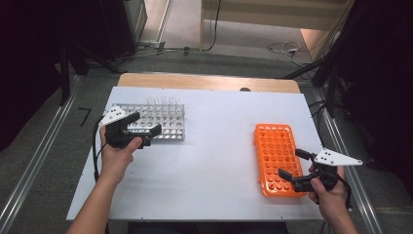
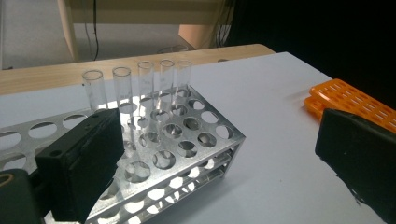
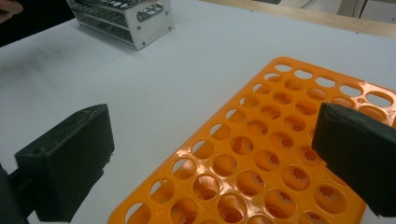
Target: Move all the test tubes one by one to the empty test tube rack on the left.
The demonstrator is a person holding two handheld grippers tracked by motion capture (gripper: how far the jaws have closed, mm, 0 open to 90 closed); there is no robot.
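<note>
A metal tube rack (image 1: 160, 122) stands on the white table's left half. Several clear glass tubes (image 2: 145, 86) stand upright along its far row. My left gripper (image 1: 144, 124) hovers open over the rack's near left part, jaws wide apart with nothing between them; in the left gripper view the rack (image 2: 187, 140) lies between the jaws. An empty orange plastic rack (image 1: 276, 158) lies flat at the right. My right gripper (image 1: 293, 163) is open at that rack's near right corner, holding nothing. In the right gripper view the orange rack (image 3: 261, 154) spreads between the jaws.
The white sheet (image 1: 214, 146) covers the table, with a wooden edge (image 1: 209, 82) at the far side. Bare surface lies between the two racks. Cables (image 1: 285, 48) run across the floor beyond the table. The metal rack (image 3: 126, 21) sits far off in the right gripper view.
</note>
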